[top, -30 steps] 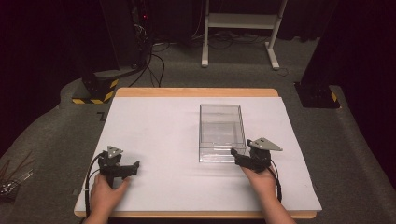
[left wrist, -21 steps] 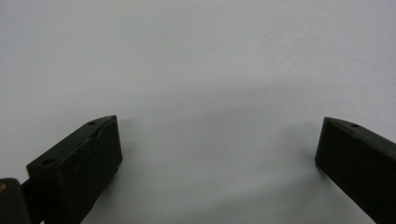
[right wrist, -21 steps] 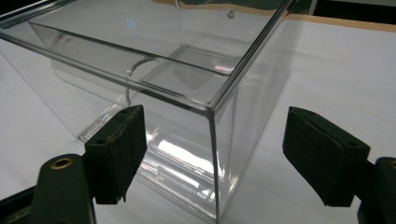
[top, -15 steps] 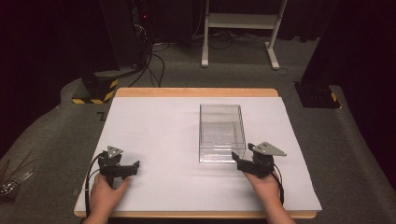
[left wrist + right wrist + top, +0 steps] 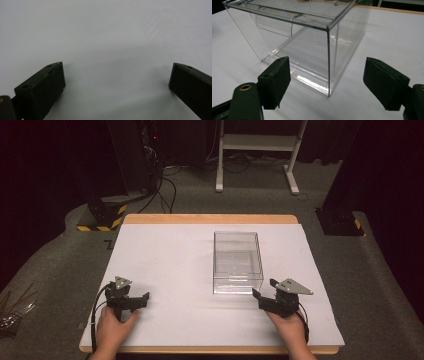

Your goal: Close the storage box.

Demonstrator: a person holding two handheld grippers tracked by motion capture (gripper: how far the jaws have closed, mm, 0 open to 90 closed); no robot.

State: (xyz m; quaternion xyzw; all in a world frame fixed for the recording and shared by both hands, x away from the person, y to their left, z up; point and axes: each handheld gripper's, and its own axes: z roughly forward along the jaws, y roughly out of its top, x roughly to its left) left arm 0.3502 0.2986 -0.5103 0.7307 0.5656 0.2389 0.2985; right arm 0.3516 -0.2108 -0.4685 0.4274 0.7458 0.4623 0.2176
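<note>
Care is called for at the clear box point(image 5: 238, 262), centre-right of the high view on the white table point(image 5: 165, 260). The right gripper point(image 5: 263, 298), jaws spread, is best squared to the near corner. The left gripper point(image 5: 140, 299), lower left, is spread and empty.

A clear box point(image 5: 238, 262) stands on the table point(image 5: 165, 255), a little right of its middle. The right gripper point(image 5: 264, 298) rests just before the box's near right corner, jaws spread toward it. The left gripper point(image 5: 140, 300) lies well apart, on the table's near left part.
</note>
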